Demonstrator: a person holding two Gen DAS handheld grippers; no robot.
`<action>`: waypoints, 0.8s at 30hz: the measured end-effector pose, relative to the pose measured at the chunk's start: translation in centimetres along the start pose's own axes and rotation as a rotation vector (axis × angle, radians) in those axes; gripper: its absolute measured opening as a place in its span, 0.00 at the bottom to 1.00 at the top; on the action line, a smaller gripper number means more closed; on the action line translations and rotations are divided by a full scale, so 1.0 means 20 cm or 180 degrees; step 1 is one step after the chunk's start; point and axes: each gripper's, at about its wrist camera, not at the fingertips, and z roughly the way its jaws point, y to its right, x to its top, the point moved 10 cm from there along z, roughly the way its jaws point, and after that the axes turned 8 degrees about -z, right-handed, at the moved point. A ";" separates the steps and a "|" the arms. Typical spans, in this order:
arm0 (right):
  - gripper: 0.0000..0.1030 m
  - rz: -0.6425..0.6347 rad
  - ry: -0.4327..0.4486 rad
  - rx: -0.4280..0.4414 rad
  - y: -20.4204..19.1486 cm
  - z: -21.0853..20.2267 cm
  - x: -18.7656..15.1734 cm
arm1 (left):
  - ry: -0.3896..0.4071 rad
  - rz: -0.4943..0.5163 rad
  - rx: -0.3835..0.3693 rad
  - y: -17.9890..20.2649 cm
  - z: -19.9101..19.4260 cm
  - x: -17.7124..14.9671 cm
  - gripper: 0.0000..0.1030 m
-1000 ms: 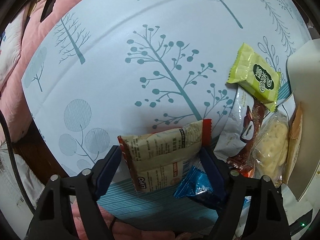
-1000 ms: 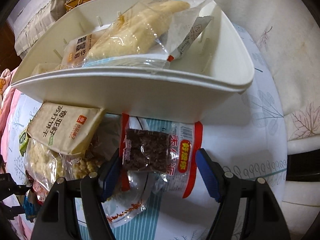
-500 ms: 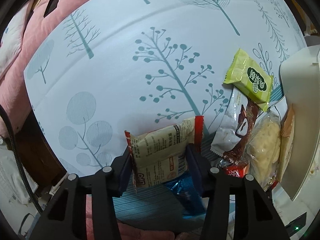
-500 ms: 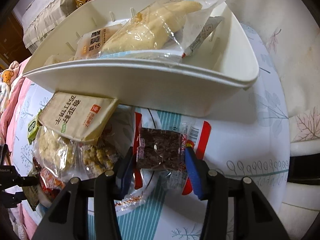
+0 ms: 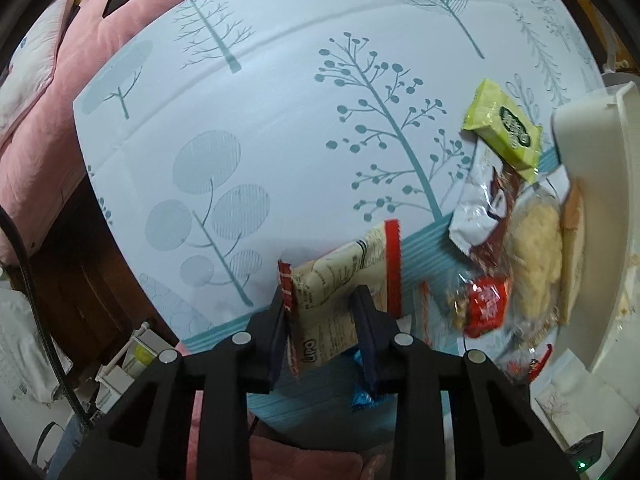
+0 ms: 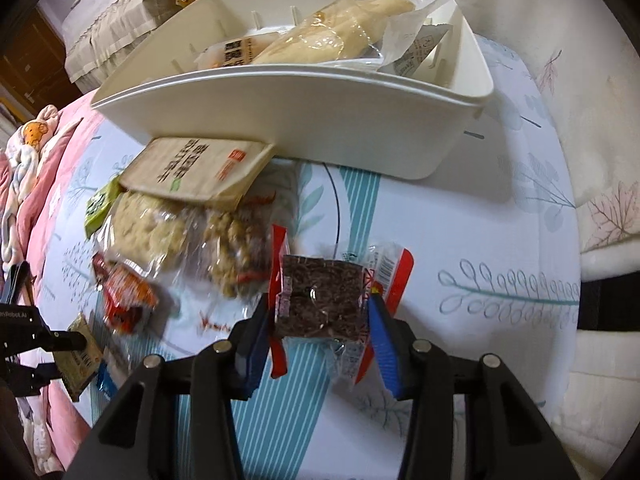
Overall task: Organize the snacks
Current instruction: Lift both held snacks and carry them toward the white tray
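Observation:
My left gripper (image 5: pixel 322 312) is shut on a beige snack packet with red ends (image 5: pixel 340 288) and holds it above the tree-print cloth (image 5: pixel 248 120). My right gripper (image 6: pixel 320 316) is shut on a clear packet of dark brown snack with red ends (image 6: pixel 320 300), lifted off the cloth. The white bin (image 6: pixel 304 120) stands behind it and holds a long pale bread bag (image 6: pixel 340 36) and a packet (image 6: pixel 236 50). The bin's edge (image 5: pixel 600 200) shows at the right of the left wrist view.
A pile of snacks lies in front of the bin: a tan box (image 6: pixel 192 168), clear bags of pale crackers (image 6: pixel 152 224), a red packet (image 6: pixel 128 300), a green packet (image 5: pixel 504 128), a brown-white wrapper (image 5: pixel 480 208). A blue wrapper (image 5: pixel 364 396) lies under my left gripper. Pink bedding (image 5: pixel 48 92) lies at the left.
Both grippers closed on their packets and lifted them off the cloth. The pile of snacks beside the right gripper shifted as the packet came out.

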 end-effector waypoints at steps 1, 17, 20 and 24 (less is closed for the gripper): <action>0.45 -0.0005 0.0015 0.0015 -0.01 -0.02 -0.01 | 0.0006 0.0008 -0.0017 -0.04 0.01 -0.01 0.25; 0.44 -0.0223 0.0378 0.0203 -0.10 -0.30 -0.09 | 0.0133 0.0048 -0.0416 -0.28 -0.22 -0.09 0.11; 0.44 -0.0246 0.0484 0.0232 -0.13 -0.35 -0.05 | 0.0152 0.0082 -0.0453 -0.26 -0.25 -0.08 0.11; 0.44 -0.0277 0.0627 0.0281 -0.17 -0.42 0.00 | 0.0207 0.0161 -0.0511 -0.23 -0.37 -0.08 0.11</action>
